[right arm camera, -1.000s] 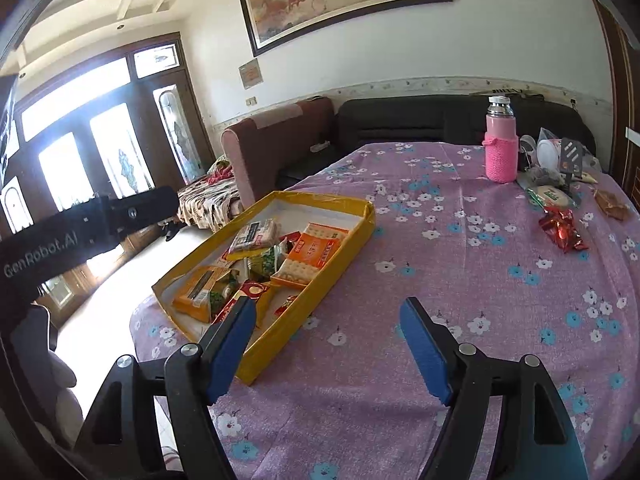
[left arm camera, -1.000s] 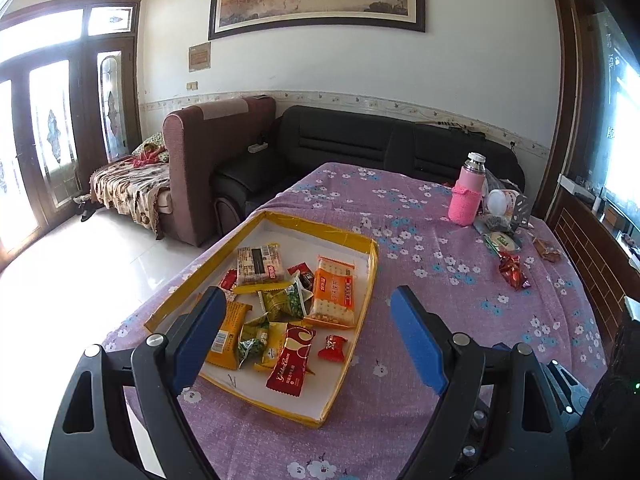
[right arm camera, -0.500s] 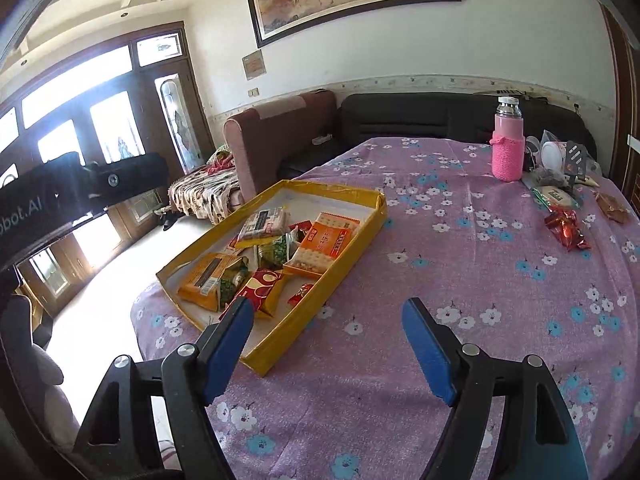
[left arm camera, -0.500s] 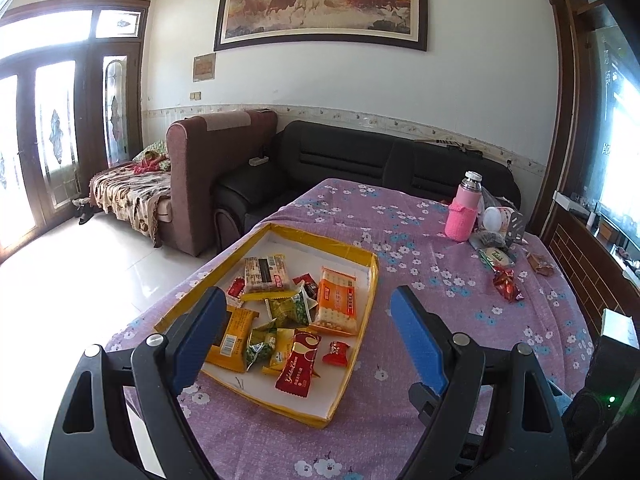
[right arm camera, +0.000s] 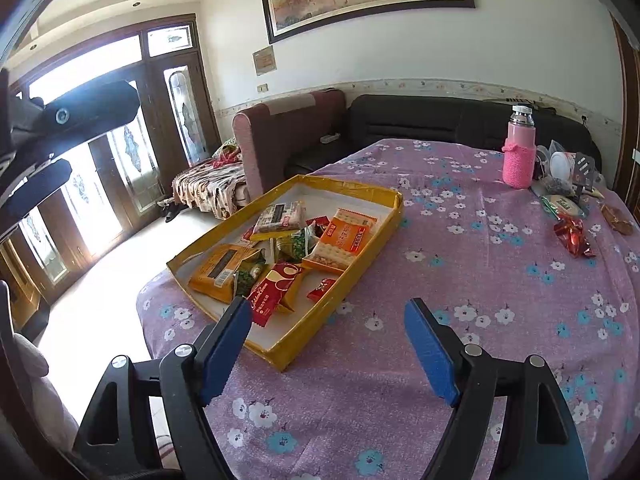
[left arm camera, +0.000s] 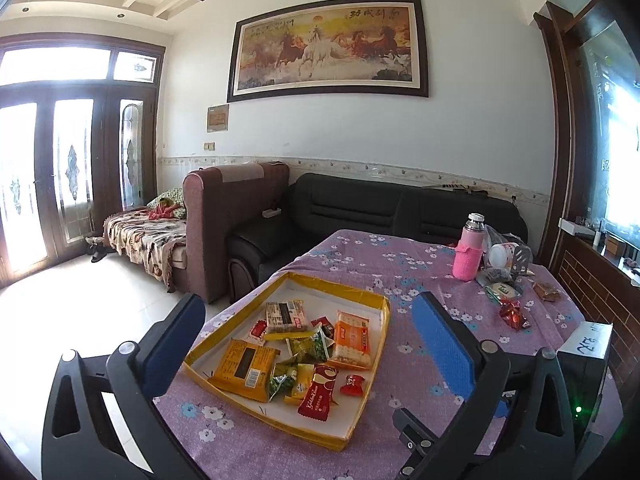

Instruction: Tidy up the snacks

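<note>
A yellow-rimmed tray (left arm camera: 383,312) (right arm camera: 352,280) lies on the purple flowered tablecloth and holds several snack packets: an orange cracker pack (left arm camera: 352,338) (right arm camera: 344,236), a red packet (left arm camera: 318,396) (right arm camera: 274,290), an orange-yellow pack (left arm camera: 244,368), green packets (left arm camera: 308,346) and a small red candy (left arm camera: 352,384). My left gripper (left arm camera: 308,344) is open and empty, held above and short of the tray. My right gripper (right arm camera: 328,344) is open and empty over the tray's near right corner.
A pink bottle (left arm camera: 468,248) (right arm camera: 519,148), a red wrapper (left arm camera: 514,316) (right arm camera: 574,236) and other small items stand at the table's far right. Sofas (left arm camera: 400,208) stand behind the table. A black device (left arm camera: 584,364) sits at the right.
Both grippers have pulled back and lifted away from the tray, which now looks smaller and farther. Both stay open and empty.
</note>
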Action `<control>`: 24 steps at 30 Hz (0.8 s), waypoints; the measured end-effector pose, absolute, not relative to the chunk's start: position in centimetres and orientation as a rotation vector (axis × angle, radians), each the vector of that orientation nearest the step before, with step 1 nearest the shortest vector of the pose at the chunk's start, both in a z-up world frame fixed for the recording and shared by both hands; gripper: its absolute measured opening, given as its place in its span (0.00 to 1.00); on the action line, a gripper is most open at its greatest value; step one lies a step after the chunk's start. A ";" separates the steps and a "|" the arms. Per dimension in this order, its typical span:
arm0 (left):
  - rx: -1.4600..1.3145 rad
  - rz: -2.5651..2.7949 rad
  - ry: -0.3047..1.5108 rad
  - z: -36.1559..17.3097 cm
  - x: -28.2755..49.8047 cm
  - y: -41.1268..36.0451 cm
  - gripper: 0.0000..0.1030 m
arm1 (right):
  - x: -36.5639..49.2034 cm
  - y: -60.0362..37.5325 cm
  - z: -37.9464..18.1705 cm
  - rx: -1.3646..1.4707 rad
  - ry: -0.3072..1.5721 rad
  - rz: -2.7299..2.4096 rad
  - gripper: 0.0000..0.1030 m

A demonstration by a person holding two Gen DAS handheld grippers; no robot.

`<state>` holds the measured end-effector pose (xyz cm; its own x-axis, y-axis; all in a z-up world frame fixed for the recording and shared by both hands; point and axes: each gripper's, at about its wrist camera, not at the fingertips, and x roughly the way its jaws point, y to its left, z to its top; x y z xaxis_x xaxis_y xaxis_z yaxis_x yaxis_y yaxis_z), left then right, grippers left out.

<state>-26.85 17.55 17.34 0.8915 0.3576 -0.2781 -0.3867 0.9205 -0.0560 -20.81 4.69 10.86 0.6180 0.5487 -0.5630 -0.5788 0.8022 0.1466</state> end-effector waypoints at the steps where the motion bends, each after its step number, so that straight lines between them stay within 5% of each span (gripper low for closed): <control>1: -0.114 0.383 0.278 17.2 -26.7 17.7 1.00 | -20.8 4.7 10.8 -0.052 0.632 0.648 0.79; 24: -0.157 0.344 0.419 14.7 -24.7 18.2 1.00 | -20.4 4.7 9.8 -0.039 0.666 0.641 0.80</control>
<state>-24.70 18.23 14.65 0.8571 0.2936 -0.4233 -0.3578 0.9304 -0.0791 -20.41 4.75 9.82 0.6020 0.5414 -0.5869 -0.5657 0.8079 0.1650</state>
